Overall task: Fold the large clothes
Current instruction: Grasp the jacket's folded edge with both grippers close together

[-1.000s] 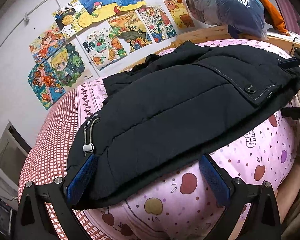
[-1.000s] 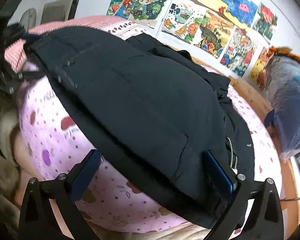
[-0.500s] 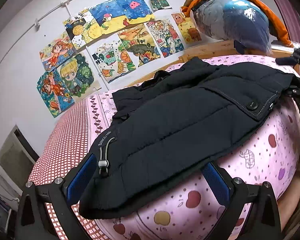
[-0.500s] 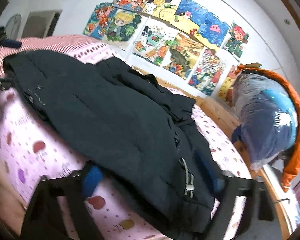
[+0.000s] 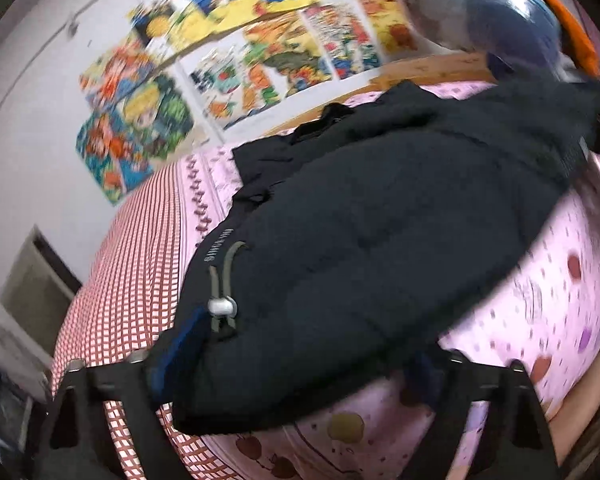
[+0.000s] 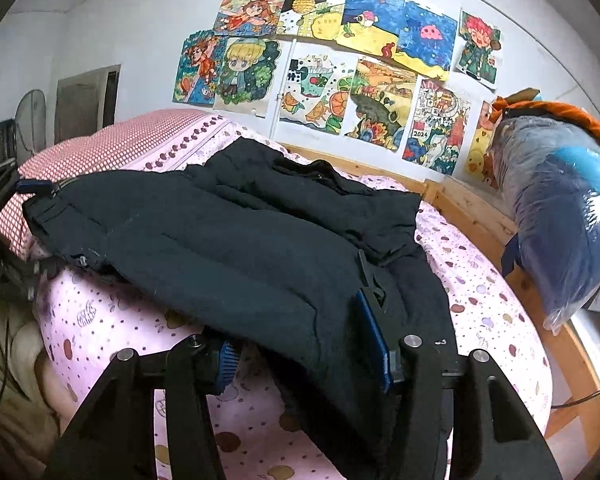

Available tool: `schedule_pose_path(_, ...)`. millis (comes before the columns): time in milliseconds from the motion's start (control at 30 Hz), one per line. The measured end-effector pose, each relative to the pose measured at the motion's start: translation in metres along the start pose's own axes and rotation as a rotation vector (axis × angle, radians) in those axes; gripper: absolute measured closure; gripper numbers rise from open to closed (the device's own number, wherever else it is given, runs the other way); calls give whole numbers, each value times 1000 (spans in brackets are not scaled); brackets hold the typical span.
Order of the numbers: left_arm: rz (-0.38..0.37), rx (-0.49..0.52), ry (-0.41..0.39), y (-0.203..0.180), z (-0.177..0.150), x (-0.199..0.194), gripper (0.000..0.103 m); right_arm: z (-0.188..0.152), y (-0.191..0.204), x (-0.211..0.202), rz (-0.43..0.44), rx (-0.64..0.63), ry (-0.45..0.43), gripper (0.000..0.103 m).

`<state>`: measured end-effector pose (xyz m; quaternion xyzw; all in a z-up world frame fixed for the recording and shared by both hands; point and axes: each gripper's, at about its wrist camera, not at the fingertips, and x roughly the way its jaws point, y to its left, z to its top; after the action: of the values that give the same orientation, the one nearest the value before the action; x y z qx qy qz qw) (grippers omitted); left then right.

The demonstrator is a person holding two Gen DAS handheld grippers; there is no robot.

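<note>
Your big black jacket [image 6: 236, 256] lies spread across the pink bedsheet [image 6: 484, 312], with the hem near you and the collar end bunched up toward the wooden bed frame [image 6: 476, 208]. Your left gripper [image 5: 296, 364] sits at one hem corner by the cord toggle [image 5: 221, 306], and your right gripper [image 6: 304, 352] sits at the other. Both have jacket cloth between wide fingers — I cannot tell if either one is pinching it. The top part looks doubled over already, but the long body is not folded yet, so most of the job is left. Colourful drawings [image 6: 340, 68] hang on the wall behind.
</note>
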<state>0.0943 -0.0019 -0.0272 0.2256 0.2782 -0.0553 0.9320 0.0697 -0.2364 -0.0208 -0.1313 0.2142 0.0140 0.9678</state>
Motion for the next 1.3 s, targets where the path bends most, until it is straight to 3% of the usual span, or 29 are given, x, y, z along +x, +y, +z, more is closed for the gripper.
schedule_pose_path(100, -5, -19, -8, 7, 10, -4, 24, -3, 5, 1, -16, -20, 14, 55)
schedule_pose_path(167, -11, -12, -13, 8, 14, -5, 32, -2, 6, -1, -20, -18, 20, 55)
schedule_pose_path(333, -75, 7, 0, 6, 21, -8, 60, 1, 7, -7, 22, 46, 18, 69)
schedule_pose_path(467, -76, -3, 1, 7, 26, -9, 64, -2, 11, -8, 12, 43, 3, 77)
schedule_pose_path(733, -89, -55, -61, 15, 33, -21, 85, -2, 9, -14, -1, 112, -46, 90)
schedule_pose_path(900, -114, -131, -189, 30, 32, -36, 91, -4, 3, -19, 12, 172, -94, 91)
schedule_pose_path(1300, -98, -147, -334, 41, 42, -101, 96, 4, 3, -73, -42, 197, -252, 96)
